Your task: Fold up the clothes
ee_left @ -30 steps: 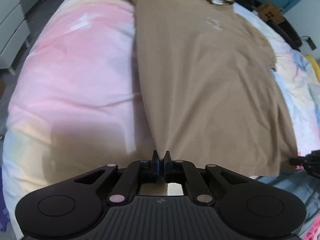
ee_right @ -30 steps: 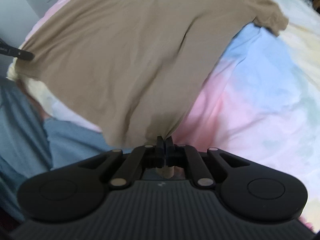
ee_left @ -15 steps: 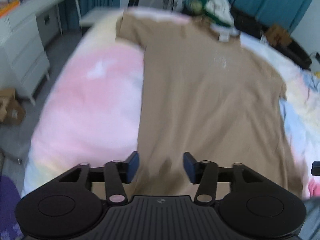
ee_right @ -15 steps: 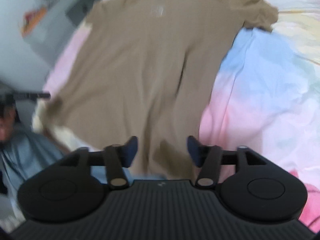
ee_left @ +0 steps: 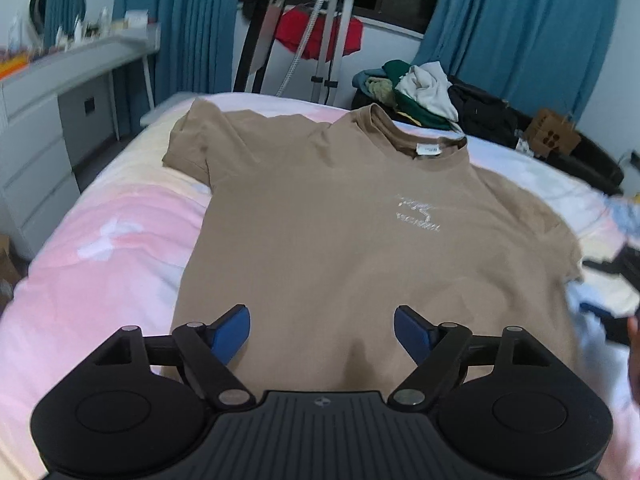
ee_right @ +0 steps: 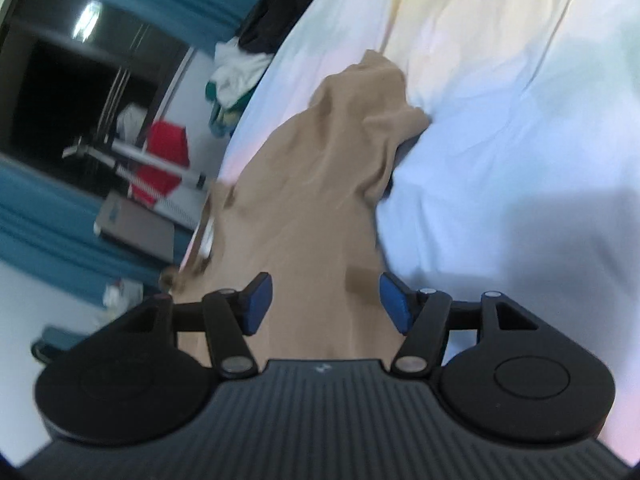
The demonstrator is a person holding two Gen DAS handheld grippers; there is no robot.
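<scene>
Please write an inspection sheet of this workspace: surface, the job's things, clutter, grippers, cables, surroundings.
Surface: bed with a pastel pink, yellow and blue cover, lightly wrinkled.
Job's things: tan T-shirt spread flat, front up, collar away from the camera, not yet folded; its sleeve is bunched in the right wrist view.
Clutter: pile of clothes beyond the collar end of the bed.
Grippers: left gripper opening, fingers apart above the shirt, nothing pinched; right gripper likewise, opening and not gripping.
Cables: nothing seen clearly.
Surroundings: teal curtains, grey drawer unit, metal stand with a red cloth, cardboard box.
</scene>
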